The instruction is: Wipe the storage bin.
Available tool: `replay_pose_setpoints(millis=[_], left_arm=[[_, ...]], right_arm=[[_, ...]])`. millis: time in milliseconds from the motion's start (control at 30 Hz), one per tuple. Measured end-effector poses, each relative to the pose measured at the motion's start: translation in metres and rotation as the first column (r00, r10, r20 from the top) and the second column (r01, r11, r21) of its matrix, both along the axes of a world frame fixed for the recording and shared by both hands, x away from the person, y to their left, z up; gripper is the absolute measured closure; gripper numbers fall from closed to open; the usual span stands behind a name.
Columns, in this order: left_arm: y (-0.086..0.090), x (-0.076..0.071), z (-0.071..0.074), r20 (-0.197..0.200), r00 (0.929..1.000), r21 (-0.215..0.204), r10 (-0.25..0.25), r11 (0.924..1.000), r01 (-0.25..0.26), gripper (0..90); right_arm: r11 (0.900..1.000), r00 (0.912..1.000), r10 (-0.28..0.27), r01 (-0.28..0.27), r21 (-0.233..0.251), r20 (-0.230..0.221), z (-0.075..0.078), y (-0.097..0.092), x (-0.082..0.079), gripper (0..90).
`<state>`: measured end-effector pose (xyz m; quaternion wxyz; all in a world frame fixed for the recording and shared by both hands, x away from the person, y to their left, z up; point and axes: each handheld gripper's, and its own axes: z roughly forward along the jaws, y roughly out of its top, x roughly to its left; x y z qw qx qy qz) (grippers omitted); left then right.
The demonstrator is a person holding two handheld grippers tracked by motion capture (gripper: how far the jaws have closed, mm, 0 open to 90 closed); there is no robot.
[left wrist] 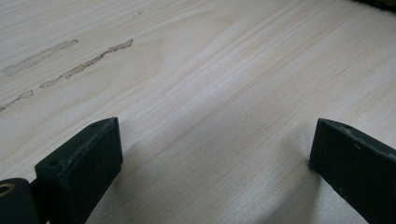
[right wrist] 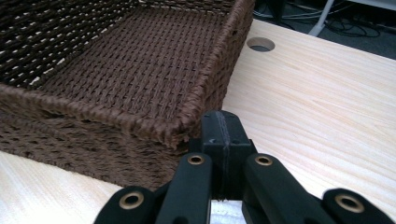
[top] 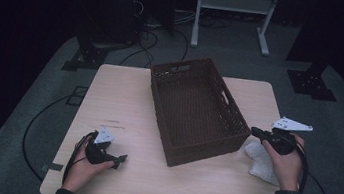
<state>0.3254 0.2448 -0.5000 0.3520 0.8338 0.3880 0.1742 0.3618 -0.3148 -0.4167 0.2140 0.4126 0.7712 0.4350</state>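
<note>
Nearby, brown woven basket (top: 198,111); white crumpled cloth (top: 261,159) beside it

Quick headcount: one brown woven basket (top: 197,111), sitting in the middle of the one light wood counter (top: 119,100). One white cloth (top: 262,161), just right of the basket's near corner. Two claws: a left claw (top: 120,161) off to the basket's near left and a right claw (top: 255,132) at its right side, above the cloth. Two hands, one per claw. One round hole (right wrist: 260,44) in the counter beyond the basket.
</note>
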Motion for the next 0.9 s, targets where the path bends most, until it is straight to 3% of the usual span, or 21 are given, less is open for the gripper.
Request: replay_pose_setpoints(millis=[367,900], left_arm=[[-0.001,0.000,0.000,-0.004,1.0000,-0.001,0.000,1.0000,0.000,0.7],[-0.001,0.001,0.000,-0.005,1.0000,-0.001,0.002,1.0000,-0.002,0.7]], right_arm=[[0.9996,0.9995,0.028,-0.028,-0.001,0.011,0.003,0.005,-0.008,89.9],[0.9897,0.9897,0.143,-0.143,-0.008,0.009,0.009,0.029,-0.026,89.9]])
